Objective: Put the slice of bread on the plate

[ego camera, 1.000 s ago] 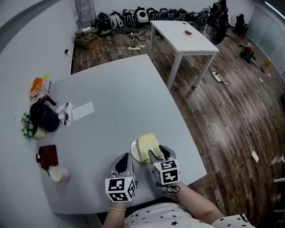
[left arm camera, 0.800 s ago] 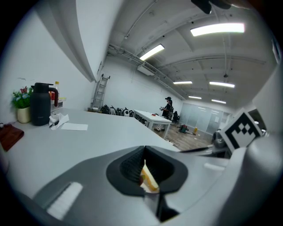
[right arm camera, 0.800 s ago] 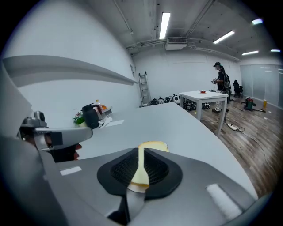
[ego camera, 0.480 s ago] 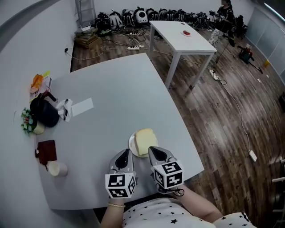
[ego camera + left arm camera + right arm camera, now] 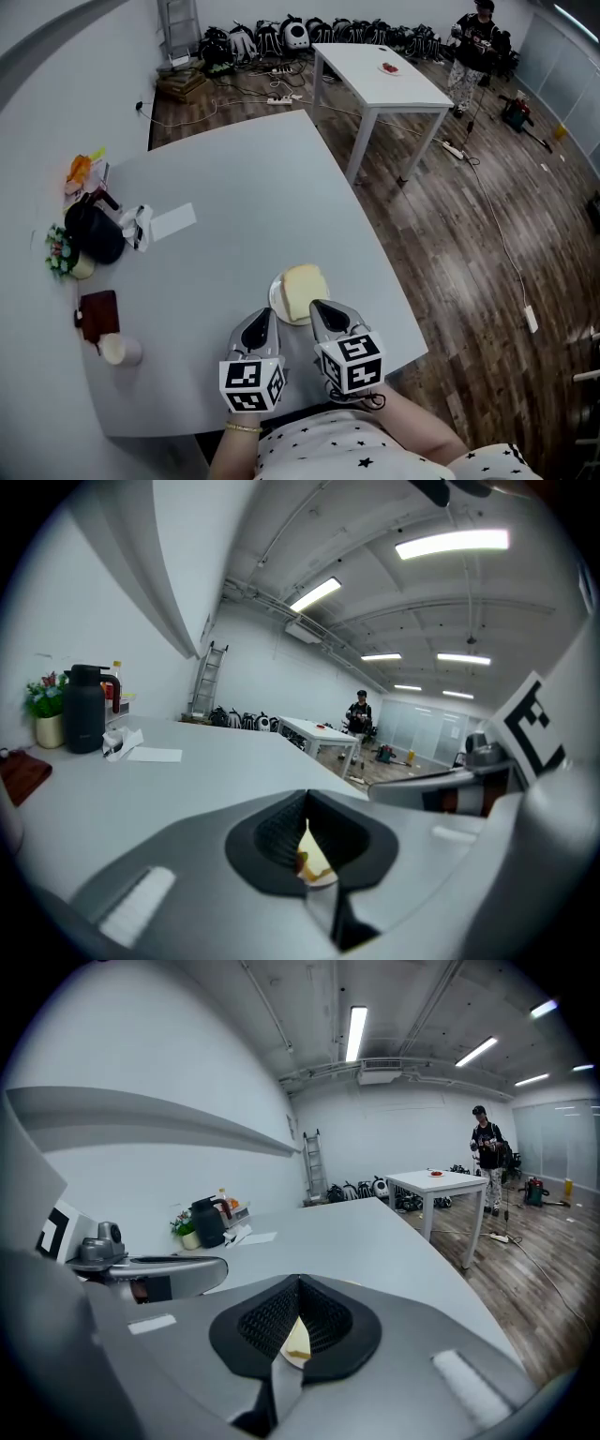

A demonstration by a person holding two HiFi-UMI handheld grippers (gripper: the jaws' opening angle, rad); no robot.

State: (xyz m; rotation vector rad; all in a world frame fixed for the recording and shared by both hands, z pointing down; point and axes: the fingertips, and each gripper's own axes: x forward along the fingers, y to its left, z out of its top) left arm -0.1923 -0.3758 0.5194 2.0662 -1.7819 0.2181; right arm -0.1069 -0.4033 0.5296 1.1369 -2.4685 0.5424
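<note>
Now your bread (image 5: 305, 289) lies on the plate (image 5: 275, 298), just beyond your left gripper (image 5: 264, 316) and right gripper (image 5: 318, 307), both clenched empty.

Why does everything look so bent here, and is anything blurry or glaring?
Head view: the wide lens bows the table; light even, sharp. Left gripper view: fisheye circle, black corners, ceiling lamp blown white, the near left gripper soft. Right gripper view: same bending and dark rim.
</note>
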